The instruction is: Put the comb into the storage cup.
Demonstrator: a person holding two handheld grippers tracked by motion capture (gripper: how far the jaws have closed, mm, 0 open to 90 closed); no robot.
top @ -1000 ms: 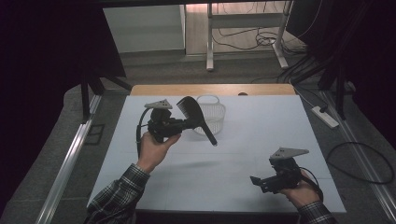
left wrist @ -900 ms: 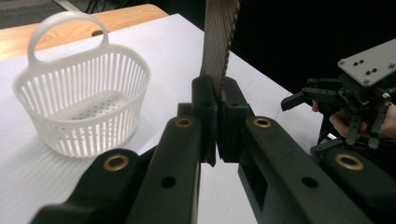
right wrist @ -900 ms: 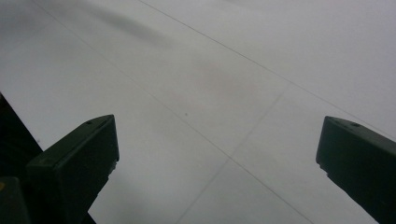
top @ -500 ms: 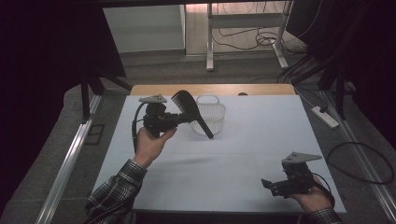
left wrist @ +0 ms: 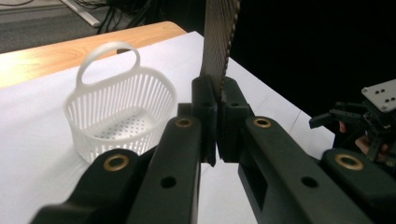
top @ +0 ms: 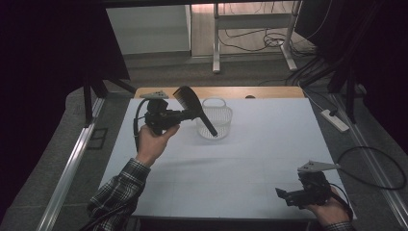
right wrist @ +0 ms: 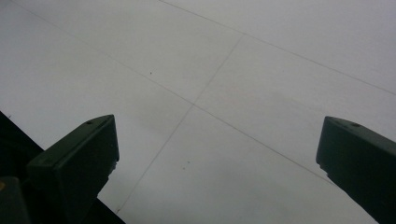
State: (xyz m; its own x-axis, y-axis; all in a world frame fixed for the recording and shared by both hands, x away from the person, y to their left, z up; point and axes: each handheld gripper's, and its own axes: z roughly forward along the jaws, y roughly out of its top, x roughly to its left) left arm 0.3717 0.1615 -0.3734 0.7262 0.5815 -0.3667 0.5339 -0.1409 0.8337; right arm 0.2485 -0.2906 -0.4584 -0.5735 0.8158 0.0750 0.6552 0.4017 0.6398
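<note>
White table [top: 250, 163], black comb [top: 192, 108] clamped in the left gripper [top: 185, 115] above the far left part, beside the white basket [top: 215, 120].

No brand, label or writing can be read on anything. In the left gripper view the jaws are pressed together on the comb [left wrist: 218, 42], its teeth rising upright between the pads, with the basket [left wrist: 121, 112] standing just to their left near the table's far edge, where a strip of bare wood [top: 240, 91] shows. Since a second ago the left hand [top: 153, 142] has carried the comb a little toward the far left corner, higher over the basket. The right gripper [top: 288, 196], jaws wide apart and holding nothing, has slid toward the near right corner and sits low over the sheet.
</note>
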